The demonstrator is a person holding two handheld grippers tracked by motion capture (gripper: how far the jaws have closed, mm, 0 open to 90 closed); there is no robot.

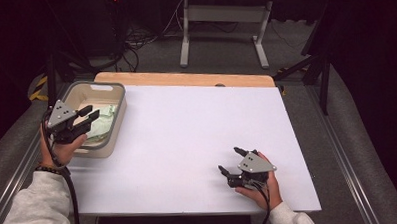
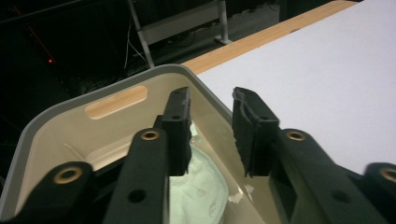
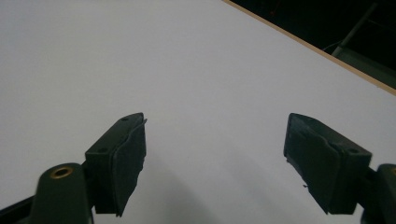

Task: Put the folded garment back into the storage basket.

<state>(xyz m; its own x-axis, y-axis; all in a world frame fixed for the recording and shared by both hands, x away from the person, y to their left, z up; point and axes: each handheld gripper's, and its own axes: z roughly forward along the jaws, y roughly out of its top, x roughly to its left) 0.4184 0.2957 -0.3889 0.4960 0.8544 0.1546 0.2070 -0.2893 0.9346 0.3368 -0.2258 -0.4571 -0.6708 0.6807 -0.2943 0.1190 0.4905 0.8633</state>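
The left tool [image 1: 89,116] hangs over the grey-rimmed bin [image 1: 117,117] at the left edge of the worktop [image 1: 197,137], its jaws parted with nothing between them. The pale green cloth item [image 2: 198,186] lies inside the bin, below and just beside the left jaw, apart from both pads.

Judged step: release of the item into the bin. To complete it well, keep the jaws spread and lift straight up, so that neither pad snags the fabric or catches the bin wall.

The right tool [image 1: 231,161] rests near the front right of the worktop, jaws spread wide and empty, over bare white surface.

Bin contents: the green item, lying crumpled on the floor of the bin; small pale flecks lie beside it. The far wall carries a slot handle [image 2: 116,101].
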